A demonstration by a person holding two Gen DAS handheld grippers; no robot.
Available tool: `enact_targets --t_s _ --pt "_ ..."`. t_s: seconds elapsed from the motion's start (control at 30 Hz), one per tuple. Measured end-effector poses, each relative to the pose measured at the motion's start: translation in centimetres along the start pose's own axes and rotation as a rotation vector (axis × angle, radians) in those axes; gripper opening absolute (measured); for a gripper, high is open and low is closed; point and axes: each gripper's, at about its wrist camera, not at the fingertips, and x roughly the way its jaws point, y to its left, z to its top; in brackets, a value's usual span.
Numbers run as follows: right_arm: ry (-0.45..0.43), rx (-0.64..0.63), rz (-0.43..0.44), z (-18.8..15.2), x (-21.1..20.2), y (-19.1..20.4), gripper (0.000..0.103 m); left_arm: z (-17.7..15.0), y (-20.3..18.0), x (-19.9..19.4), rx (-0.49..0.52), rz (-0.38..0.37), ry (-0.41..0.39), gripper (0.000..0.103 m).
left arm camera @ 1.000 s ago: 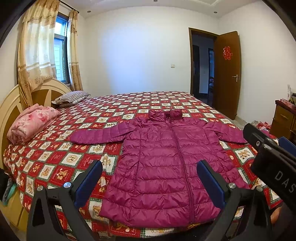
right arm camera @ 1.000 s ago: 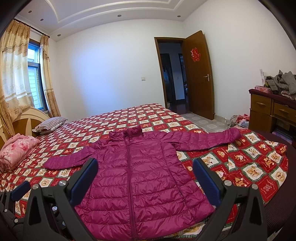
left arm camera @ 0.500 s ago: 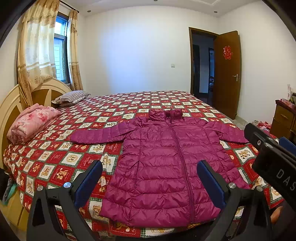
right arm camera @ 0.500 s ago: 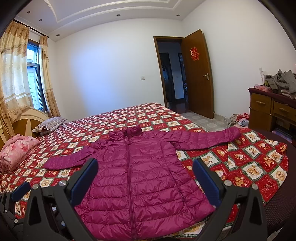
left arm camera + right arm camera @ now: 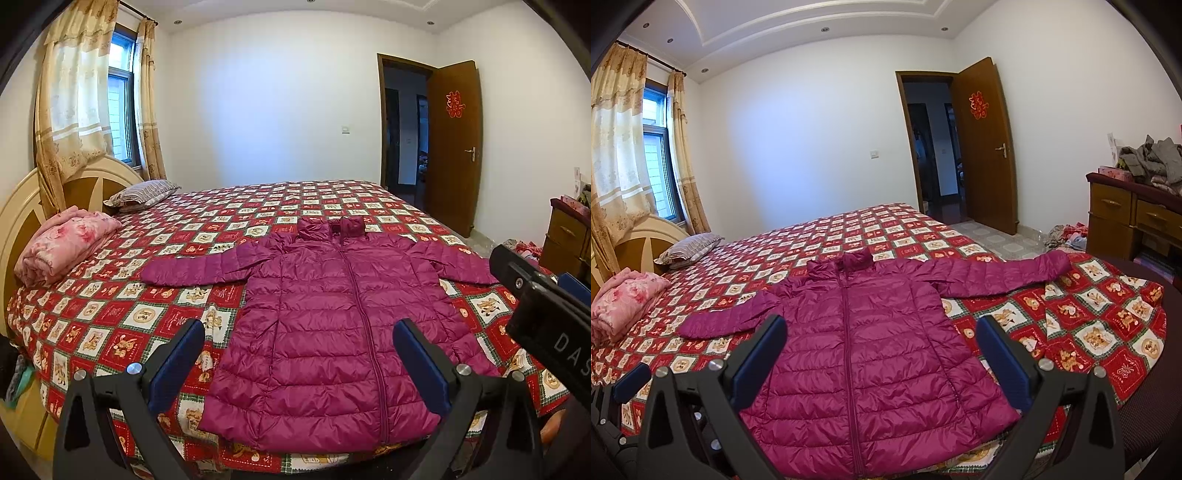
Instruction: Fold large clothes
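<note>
A magenta quilted down jacket [image 5: 332,332] lies flat, zipped, front up, on the bed, with both sleeves spread out sideways and its hem at the near edge; it also shows in the right wrist view [image 5: 871,354]. My left gripper [image 5: 298,343] is open and empty, held off the bed short of the jacket's hem. My right gripper [image 5: 881,339] is open and empty, also held back from the hem. The right gripper's body shows at the right edge of the left wrist view [image 5: 546,314].
The bed has a red checkered cover [image 5: 110,325]. A folded pink quilt [image 5: 62,247] and a striped pillow [image 5: 144,192] lie by the headboard at left. A wooden dresser [image 5: 1130,218] with clothes on top stands at right. An open door [image 5: 986,147] is beyond.
</note>
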Motion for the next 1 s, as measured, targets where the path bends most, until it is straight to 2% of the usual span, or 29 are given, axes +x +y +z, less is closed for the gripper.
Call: enact_targets --t_s 0.37,0.57,0.7,0.83,0.93,1.0 --pt "0.019 0.000 -0.003 -0.4 0.1 0.1 0.103 -0.5 0.3 0.3 0.002 0.002 0.011 0.102" --pt "0.044 0.014 -0.022 -0.5 1.4 -0.4 0.103 -0.9 0.2 2.1 0.005 0.010 0.039 0.102" --pt "0.094 0.028 -0.041 -1.2 3.6 -1.3 0.103 -1.3 0.4 4.5 -0.004 -0.041 0.087 0.102" --pt "0.184 0.065 -0.054 -2.1 6.7 -3.3 0.103 -1.6 1.5 8.1 -0.042 -0.100 0.171 0.102" --pt "0.226 0.116 -0.083 -2.2 8.7 -6.0 0.103 -1.2 3.0 11.5 -0.082 -0.109 0.219 0.102" --pt "0.225 0.139 -0.120 -1.8 9.7 -8.0 0.103 -0.5 3.8 13.5 -0.089 -0.103 0.212 0.102"
